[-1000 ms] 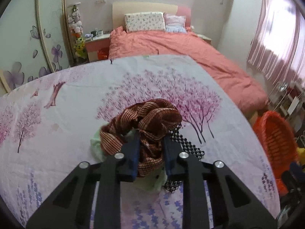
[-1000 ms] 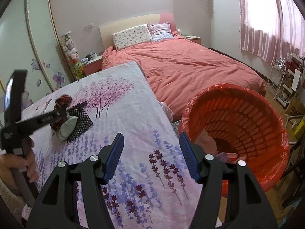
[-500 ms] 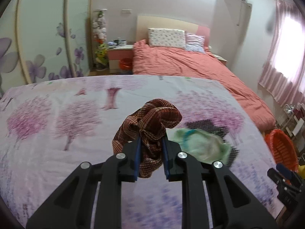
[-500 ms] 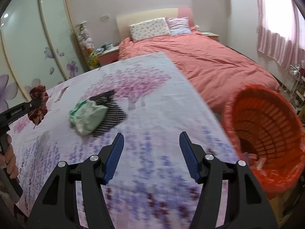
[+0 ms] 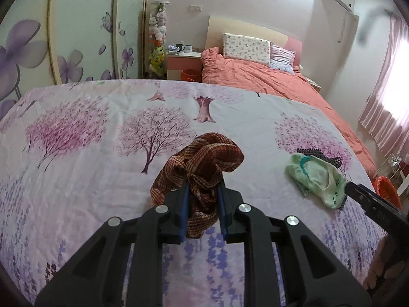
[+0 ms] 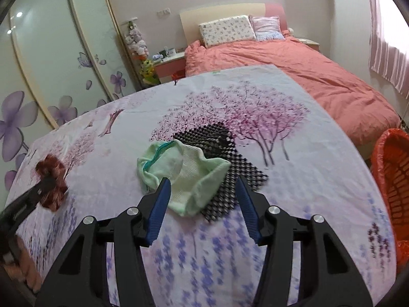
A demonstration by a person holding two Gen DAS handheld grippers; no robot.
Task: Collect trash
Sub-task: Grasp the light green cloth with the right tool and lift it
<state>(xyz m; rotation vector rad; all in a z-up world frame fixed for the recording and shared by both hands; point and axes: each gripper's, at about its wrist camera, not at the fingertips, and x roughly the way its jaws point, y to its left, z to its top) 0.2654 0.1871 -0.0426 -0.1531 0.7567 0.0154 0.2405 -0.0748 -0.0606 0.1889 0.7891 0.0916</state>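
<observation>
left hand-held gripper (image 5: pixel 202 211) clamping brown cloth (image 5: pixel 204 163)

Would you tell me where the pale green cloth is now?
In the right wrist view the pale green cloth lies mid-table on the black mesh cloth, just ahead of the open right gripper.

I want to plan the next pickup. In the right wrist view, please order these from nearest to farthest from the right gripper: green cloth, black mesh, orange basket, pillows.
1. Green cloth: just ahead of the right gripper, between its open fingers.
2. Black mesh: under and behind the cloth.
3. Orange basket: at the right edge, beside the table.
4. Pillows: far back on the bed.
</observation>
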